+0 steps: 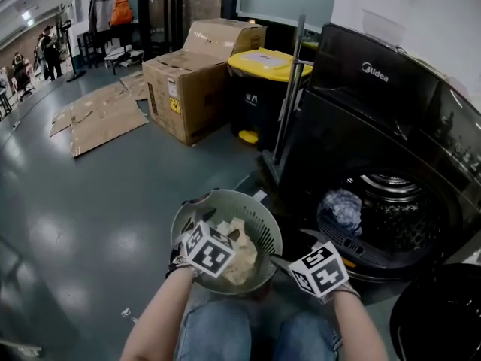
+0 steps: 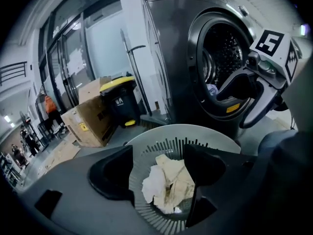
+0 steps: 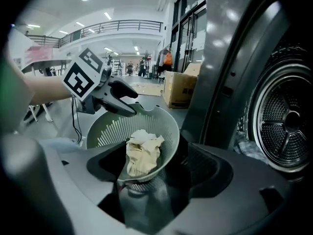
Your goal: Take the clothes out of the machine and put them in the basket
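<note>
A pale green slotted basket [image 1: 259,216] stands on the floor in front of my knees, with a crumpled cream cloth [image 1: 242,258] in it. My left gripper [image 1: 225,235] hovers over the basket's near left side, jaws open above the cloth [image 2: 168,182] without touching it. My right gripper [image 1: 289,265] sits at the basket's right rim, jaws open with nothing between them; its view looks across the basket [image 3: 112,129] and the cloth [image 3: 143,153]. The black washing machine [image 1: 376,111] stands open at the right. A blue patterned garment [image 1: 342,207] lies at the front left of its drum.
The machine's open door [image 1: 443,314] juts out at the lower right. A black bin with a yellow lid [image 1: 259,96], cardboard boxes [image 1: 197,77] and a metal pole [image 1: 289,89] stand behind the basket. Flattened cardboard [image 1: 101,119] lies on the grey floor at the left.
</note>
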Demonstrator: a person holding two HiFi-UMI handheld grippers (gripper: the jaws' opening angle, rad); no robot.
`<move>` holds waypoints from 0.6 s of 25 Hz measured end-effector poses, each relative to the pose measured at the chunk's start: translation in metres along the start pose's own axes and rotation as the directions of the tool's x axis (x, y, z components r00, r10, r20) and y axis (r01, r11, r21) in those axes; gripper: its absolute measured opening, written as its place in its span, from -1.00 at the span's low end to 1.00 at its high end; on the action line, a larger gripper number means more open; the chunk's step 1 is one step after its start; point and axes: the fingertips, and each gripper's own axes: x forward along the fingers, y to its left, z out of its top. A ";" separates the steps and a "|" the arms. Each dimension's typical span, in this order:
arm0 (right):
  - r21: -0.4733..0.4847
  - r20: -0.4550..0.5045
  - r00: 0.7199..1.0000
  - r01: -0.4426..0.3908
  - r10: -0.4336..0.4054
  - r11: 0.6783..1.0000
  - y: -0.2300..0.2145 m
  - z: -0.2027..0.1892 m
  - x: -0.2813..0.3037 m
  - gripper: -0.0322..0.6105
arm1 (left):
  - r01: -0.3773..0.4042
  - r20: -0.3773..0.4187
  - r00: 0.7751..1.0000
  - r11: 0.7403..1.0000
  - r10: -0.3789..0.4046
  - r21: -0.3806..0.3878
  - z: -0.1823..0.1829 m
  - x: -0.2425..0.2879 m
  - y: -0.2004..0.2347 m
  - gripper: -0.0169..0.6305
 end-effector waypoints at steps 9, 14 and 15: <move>0.082 0.060 0.987 0.142 -0.147 0.986 -0.062 -0.028 -0.047 0.30 | 0.077 0.185 0.980 0.997 -0.073 -0.011 0.071 0.009 -0.048 0.00; 0.157 0.080 0.966 0.230 -0.245 0.960 -0.103 -0.058 -0.078 0.30 | 0.098 0.224 0.969 0.995 -0.100 0.018 0.101 0.019 -0.076 0.00; 0.175 0.080 0.963 0.242 -0.259 0.954 -0.110 -0.065 -0.082 0.30 | 0.101 0.234 0.967 0.995 -0.103 0.021 0.106 0.021 -0.080 0.00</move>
